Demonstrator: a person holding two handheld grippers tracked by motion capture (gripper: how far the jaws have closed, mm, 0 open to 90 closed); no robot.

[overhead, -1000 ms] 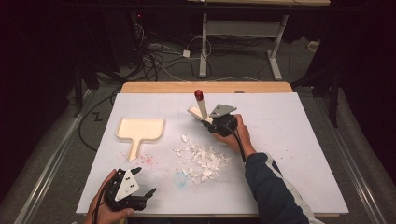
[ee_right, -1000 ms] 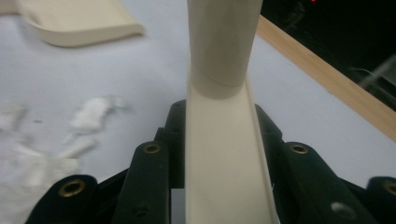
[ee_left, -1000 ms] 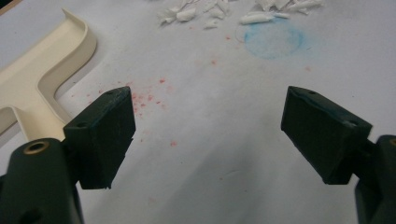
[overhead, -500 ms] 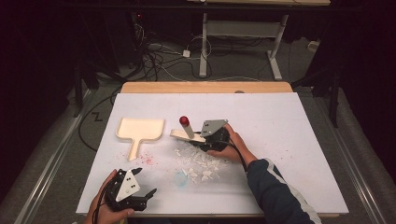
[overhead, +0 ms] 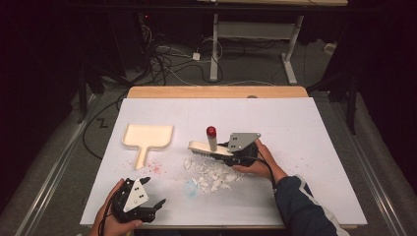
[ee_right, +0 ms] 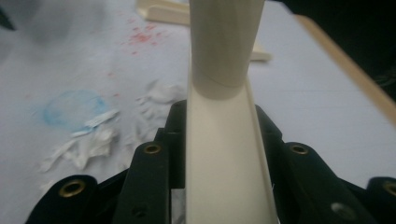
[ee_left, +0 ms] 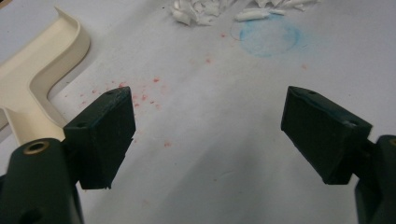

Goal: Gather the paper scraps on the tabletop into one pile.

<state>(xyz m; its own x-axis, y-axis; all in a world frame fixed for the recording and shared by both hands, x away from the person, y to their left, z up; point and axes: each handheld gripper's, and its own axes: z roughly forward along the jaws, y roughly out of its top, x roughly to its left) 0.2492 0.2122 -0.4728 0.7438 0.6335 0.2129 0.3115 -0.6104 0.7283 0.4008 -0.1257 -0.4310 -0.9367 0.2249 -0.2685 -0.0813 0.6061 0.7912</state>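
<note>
A cream brush (overhead: 209, 148) with a red-tipped handle is pinched between the jaws of the right gripper (overhead: 239, 149), which is held by the right hand (overhead: 255, 162) near the middle of the table (overhead: 295, 123). The brush head is seen at the far edge of a pile of white scraps (overhead: 211, 174), its bristles pointing down at them. In the right gripper view the brush body (ee_right: 224, 154) is seen running up between the closed jaws, with the scraps (ee_right: 93, 135) to the left. A cream dustpan (overhead: 146, 137) lies flat to the left of the scraps, well apart from them, its handle pointing toward the person. Red specks (overhead: 155, 167) are scattered beside that handle, and a faint blue ring (overhead: 189, 187) is seen just in front of the scraps. The left gripper (overhead: 135, 200) is held low at the near left edge, its jaws spread wide with nothing between them; in the left gripper view the dustpan (ee_left: 42, 70), the specks (ee_left: 149, 93) and the ring (ee_left: 270, 36) are seen ahead.
</note>
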